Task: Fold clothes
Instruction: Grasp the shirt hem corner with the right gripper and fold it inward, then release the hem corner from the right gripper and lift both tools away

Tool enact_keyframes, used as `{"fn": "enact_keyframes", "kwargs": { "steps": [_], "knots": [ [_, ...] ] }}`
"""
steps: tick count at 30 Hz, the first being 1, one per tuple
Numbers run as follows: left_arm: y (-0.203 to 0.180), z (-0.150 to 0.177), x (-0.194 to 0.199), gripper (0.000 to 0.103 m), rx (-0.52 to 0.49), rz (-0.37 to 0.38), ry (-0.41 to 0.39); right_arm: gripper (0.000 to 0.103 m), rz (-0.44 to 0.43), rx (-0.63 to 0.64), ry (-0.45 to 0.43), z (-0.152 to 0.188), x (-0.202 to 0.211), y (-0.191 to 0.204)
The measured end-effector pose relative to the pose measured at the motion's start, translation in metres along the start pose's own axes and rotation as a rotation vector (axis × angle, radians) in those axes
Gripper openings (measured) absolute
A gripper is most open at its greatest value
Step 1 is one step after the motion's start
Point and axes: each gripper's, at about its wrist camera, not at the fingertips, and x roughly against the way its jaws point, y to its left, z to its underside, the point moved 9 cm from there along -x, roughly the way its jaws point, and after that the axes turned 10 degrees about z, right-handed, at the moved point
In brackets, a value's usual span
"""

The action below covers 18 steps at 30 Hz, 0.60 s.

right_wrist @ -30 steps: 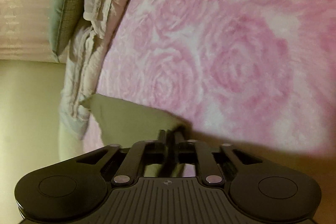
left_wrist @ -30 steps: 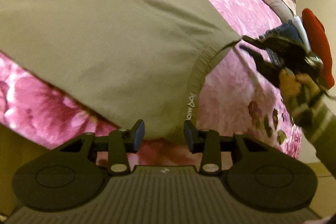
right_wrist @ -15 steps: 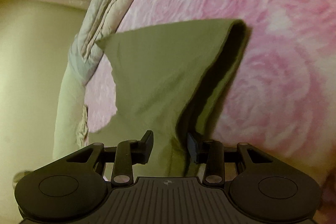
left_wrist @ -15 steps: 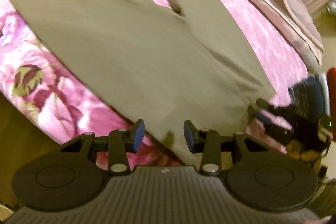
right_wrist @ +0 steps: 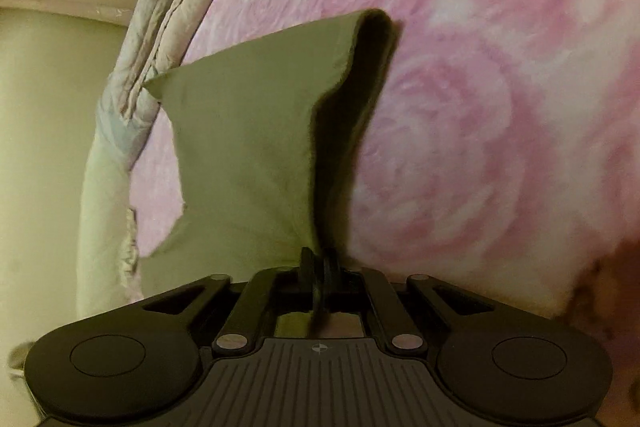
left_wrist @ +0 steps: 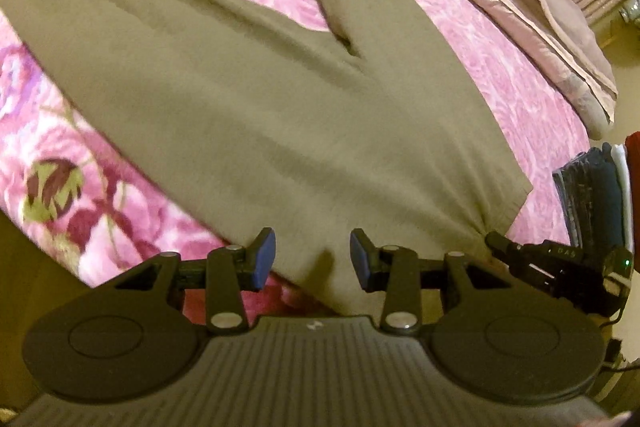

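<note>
Both tongs at olive trousers (left_wrist: 280, 115) on pink bed (left_wrist: 520, 99): right tongs (right_wrist: 320, 267), apart 0.5 s ago, now clamped on waistband corner; left tongs (left_wrist: 313, 259) still apart, cloth between, not pinched.

Olive-green trousers (left_wrist: 256, 99) lie spread flat across the bed (left_wrist: 520, 99), legs apart, one waistband corner lifted.

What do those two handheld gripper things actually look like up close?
Both are matte black plastic. The left gripper has a ribbed grey-black body, two round discs at its sides, silver pivot pins and blue pads on its fingers. The right gripper has the same ribbed body, discs and pins, plus a small crosshair mark. Seen from the left camera, it shows a tiny green light and a thin black cable.
</note>
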Motion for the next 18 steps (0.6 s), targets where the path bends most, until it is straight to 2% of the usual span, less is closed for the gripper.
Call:
{"fn": "enact_keyframes", "kwargs": {
  "steps": [1, 3, 5, 11, 12, 13, 15, 18],
  "knots": [
    [0.000, -0.001, 0.000, 0.035, -0.004, -0.005, 0.005, 0.007, -0.010, -0.017, -0.002, -0.001, 0.002, 0.001],
    [0.001, -0.003, 0.001, 0.035, -0.011, -0.014, 0.015, 0.041, 0.014, -0.045, -0.022, -0.002, 0.010, -0.003],
    [0.003, -0.007, 0.001, 0.035, -0.025, -0.038, 0.034, 0.045, 0.001, -0.089, -0.037, 0.003, 0.015, -0.001],
    [0.008, -0.024, -0.006, 0.035, -0.109, -0.110, 0.098, 0.044, 0.053, -0.071, -0.011, 0.021, -0.001, 0.014],
    [0.010, -0.028, -0.008, 0.035, -0.122, -0.116, 0.108, 0.021, 0.086, -0.056, -0.014, 0.023, -0.007, 0.017],
    [0.012, -0.032, -0.009, 0.035, -0.135, -0.121, 0.118, 0.015, 0.127, -0.033, -0.019, 0.024, -0.012, 0.019],
    [0.020, -0.042, -0.011, 0.035, -0.152, -0.120, 0.137, 0.008, 0.189, -0.014, -0.030, 0.024, -0.017, 0.018],
    [0.035, -0.057, -0.010, 0.035, -0.184, -0.128, 0.173, 0.007, 0.281, -0.062, -0.071, 0.026, -0.004, 0.010]
  ]
}}
